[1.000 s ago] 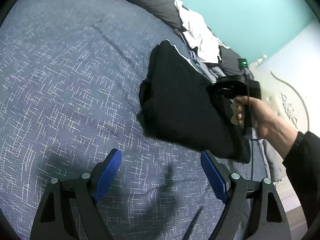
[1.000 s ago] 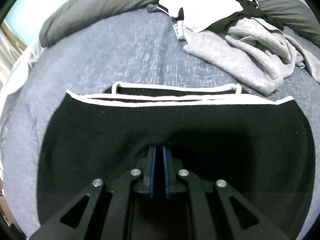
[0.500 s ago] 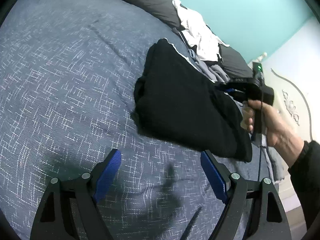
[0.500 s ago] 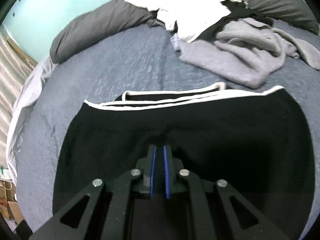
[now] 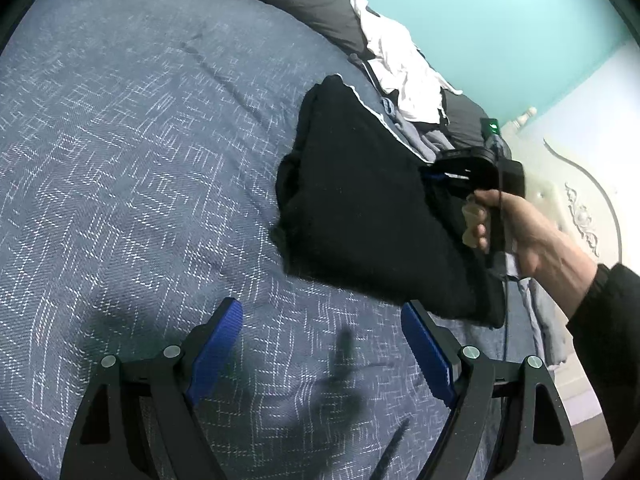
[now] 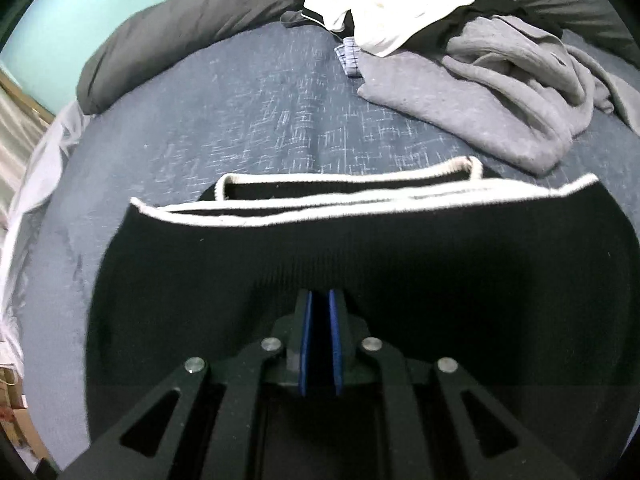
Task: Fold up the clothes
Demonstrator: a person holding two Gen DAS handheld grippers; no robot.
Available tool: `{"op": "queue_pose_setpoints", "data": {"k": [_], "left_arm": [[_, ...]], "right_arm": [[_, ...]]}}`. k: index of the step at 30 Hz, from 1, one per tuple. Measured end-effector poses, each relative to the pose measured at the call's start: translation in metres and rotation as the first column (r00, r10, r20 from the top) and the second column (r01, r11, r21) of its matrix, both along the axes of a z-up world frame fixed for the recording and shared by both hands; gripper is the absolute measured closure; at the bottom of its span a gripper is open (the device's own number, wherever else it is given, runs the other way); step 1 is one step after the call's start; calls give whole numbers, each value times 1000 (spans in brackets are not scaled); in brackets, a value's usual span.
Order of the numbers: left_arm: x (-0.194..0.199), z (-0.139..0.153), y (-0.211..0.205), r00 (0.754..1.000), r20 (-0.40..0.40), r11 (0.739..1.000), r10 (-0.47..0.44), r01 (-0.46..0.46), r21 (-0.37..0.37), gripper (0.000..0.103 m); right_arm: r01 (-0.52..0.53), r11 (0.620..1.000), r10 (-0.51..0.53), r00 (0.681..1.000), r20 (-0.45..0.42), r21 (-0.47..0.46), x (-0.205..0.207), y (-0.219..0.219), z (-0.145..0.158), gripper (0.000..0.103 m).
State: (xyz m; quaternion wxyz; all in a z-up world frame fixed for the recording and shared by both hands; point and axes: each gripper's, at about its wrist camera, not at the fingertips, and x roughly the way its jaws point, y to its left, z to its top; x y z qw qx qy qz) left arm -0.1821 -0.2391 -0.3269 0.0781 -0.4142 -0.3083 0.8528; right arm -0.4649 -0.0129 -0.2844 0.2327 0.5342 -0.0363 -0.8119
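A folded black garment with white trim (image 5: 360,200) (image 6: 360,256) hangs partly lifted over the blue patterned bedspread (image 5: 140,140). My right gripper (image 6: 319,312) is shut on its near edge; in the left wrist view that same gripper (image 5: 436,178) shows at the right, held by a hand (image 5: 528,232). The garment's far end with the trim (image 6: 360,200) droops toward the bed. My left gripper (image 5: 322,336) stands open low over the bedspread, nothing between its blue pads, short of the garment.
A heap of unfolded clothes lies at the head of the bed: grey sweatshirt (image 6: 500,100), white garment (image 6: 392,4) (image 5: 404,76). Dark grey pillows (image 6: 168,40) line the teal wall. A white sheet (image 6: 36,168) hangs at the bed's left edge.
The right gripper has carried the black garment slightly up and back and forth over the bed. The left gripper has stayed open in the same spot.
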Motion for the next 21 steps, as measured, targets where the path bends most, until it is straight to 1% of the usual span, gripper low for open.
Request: {"op": "queue_pose_setpoints", "data": {"k": [3,5,7,9,11,14,16,21], "left_arm": [[0,1,0,1000,-2,1000,0,0,1,18],[0,3,1,1000,-6,1000,-1,1,2,18],[-1,4,2,1000,-10,1000,-3,3,-4,18],[-2,5,2,1000,-11,1000,-1,1,-6,18],[-3,5,1,1000,-10,1000,8,-8,11,18],[-7,6,-2,1000,-12,998,18,-18,53,18],[-10,6,-3,1000,-10,997,29,-28,77,18],[-14,3,-5,998,-2,993,65,-65,99,18]], "right_arm": [[-22,998,21,1000,-14,-58,19,15,12,94],[-59,996,57,998,-36,-67,45,31,23,94],[-67,994,64,997,-42,-83,70,53,28,94],[-50,993,47,998,-27,-106,90,78,27,94],[-32,991,30,999,-16,-127,110,103,26,94],[4,991,-10,999,-42,-137,143,146,23,94],[26,989,-34,998,-49,-148,160,167,18,94],[39,981,-52,996,-66,-191,186,197,11,94]]}}
